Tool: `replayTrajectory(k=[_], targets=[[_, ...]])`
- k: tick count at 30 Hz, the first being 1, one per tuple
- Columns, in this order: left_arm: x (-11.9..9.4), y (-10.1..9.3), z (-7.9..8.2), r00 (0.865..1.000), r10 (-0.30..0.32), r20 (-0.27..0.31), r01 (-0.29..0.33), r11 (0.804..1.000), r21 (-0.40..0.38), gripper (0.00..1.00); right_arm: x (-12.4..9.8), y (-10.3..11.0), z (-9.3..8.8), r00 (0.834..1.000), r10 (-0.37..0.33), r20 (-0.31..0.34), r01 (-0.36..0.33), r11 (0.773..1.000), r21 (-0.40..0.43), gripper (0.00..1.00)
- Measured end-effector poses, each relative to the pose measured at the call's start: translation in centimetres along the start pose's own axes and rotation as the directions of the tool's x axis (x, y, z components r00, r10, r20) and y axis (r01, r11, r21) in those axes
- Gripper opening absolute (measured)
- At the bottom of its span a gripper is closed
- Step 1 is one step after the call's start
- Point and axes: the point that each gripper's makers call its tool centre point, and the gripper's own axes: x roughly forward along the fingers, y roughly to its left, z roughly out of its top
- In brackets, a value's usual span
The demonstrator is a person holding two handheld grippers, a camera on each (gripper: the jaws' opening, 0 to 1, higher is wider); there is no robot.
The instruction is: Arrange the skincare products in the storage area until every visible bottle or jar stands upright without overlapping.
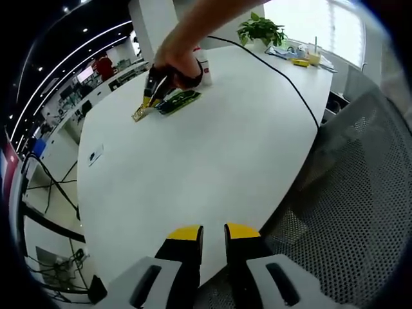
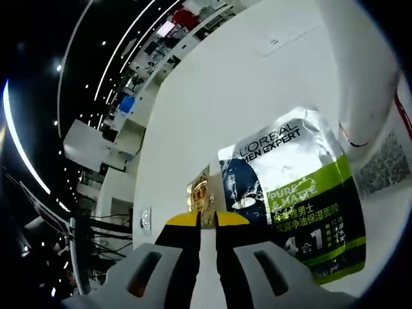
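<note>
A green, black and silver L'Oreal Men Expert sachet lies flat on the white table, just right of my right gripper. That gripper's yellow-tipped jaws are closed on the near edge of a small gold sachet. A white bottle with red marks stands at the far right. In the left gripper view, a person's hand holds the right gripper far across the table, over the gold sachet and green sachet, with the white bottle behind. My left gripper hovers shut and empty over the table's near edge.
A black cable runs across the table's far right side. A potted plant and small items sit at the far end. A grey mesh chair stands right of the table. A small label lies at left.
</note>
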Motion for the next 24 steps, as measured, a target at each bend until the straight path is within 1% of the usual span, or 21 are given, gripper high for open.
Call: replayTrajectory(k=[6,8,9,11,12,13,14,15,16,18,19,21,22,24], targets=[[0.1,0.0,-0.1,1.0,-0.001,-0.005,0.001,1.0,0.002,0.15,-0.2,0.1,0.3,1.0,-0.014,0.018,0.015,0.998,-0.062,0.12],[0.1,0.0,-0.1,1.0,0.001,-0.005,-0.001,1.0,0.001,0.15,-0.2,0.1,0.0,1.0,-0.015,0.003,0.015,0.997,-0.079,0.09],[0.1,0.0,-0.1,1.0,0.0,-0.006,0.0,1.0,0.0,0.15,-0.1,0.2,-0.4,1.0,-0.007,-0.013,0.005,0.996,-0.092,0.09],[0.1,0.0,-0.1,1.0,0.002,-0.006,-0.002,1.0,0.001,0.15,-0.3,0.3,-0.4,1.0,-0.017,0.004,0.017,0.988,-0.155,0.1],[0.1,0.1,-0.1,1.0,0.003,-0.006,-0.003,1.0,-0.002,0.15,-0.6,1.0,-0.7,1.0,0.001,0.014,0.001,0.983,-0.186,0.1],[0.1,0.1,-0.2,1.0,0.005,-0.007,-0.005,1.0,-0.002,0.15,-0.7,1.5,-1.1,1.0,0.015,0.01,-0.013,0.98,-0.199,0.1],[0.1,0.2,-0.1,1.0,0.007,-0.004,-0.007,1.0,-0.005,0.15,-0.9,2.3,-1.8,0.999,0.036,-0.001,-0.035,0.97,-0.241,0.09],[0.1,0.2,-0.1,1.0,0.007,-0.003,-0.007,1.0,-0.005,0.15,-0.9,3.0,-2.1,0.998,0.055,-0.001,-0.053,0.963,-0.266,0.09],[0.1,0.1,-0.1,1.0,0.006,-0.004,-0.006,1.0,-0.004,0.15,-0.9,3.9,-2.7,0.997,0.072,-0.016,-0.073,0.949,-0.305,0.1],[0.1,0.1,-0.1,1.0,0.005,-0.004,-0.005,1.0,-0.002,0.15,-0.7,5.3,-3.4,0.995,0.101,-0.025,-0.103,0.926,-0.364,0.1],[0.1,0.1,-0.1,1.0,0.005,-0.005,-0.005,1.0,-0.002,0.15,-0.5,6.0,-4.0,0.993,0.109,-0.049,-0.12,0.913,-0.389,0.11],[0.1,0.0,-0.1,1.0,0.005,-0.006,-0.005,1.0,-0.002,0.15,-0.1,7.4,-4.5,0.989,0.131,-0.066,-0.146,0.89,-0.433,0.12],[0.0,0.1,-0.1,1.0,0.006,-0.003,-0.006,1.0,-0.003,0.15,0.1,7.9,-4.6,0.988,0.137,-0.07,-0.154,0.881,-0.448,0.12],[0.0,0.1,-0.1,1.0,0.009,-0.004,-0.009,1.0,-0.01,0.15,0.5,9.5,-5.0,0.981,0.171,-0.089,-0.193,0.862,-0.469,0.14]])
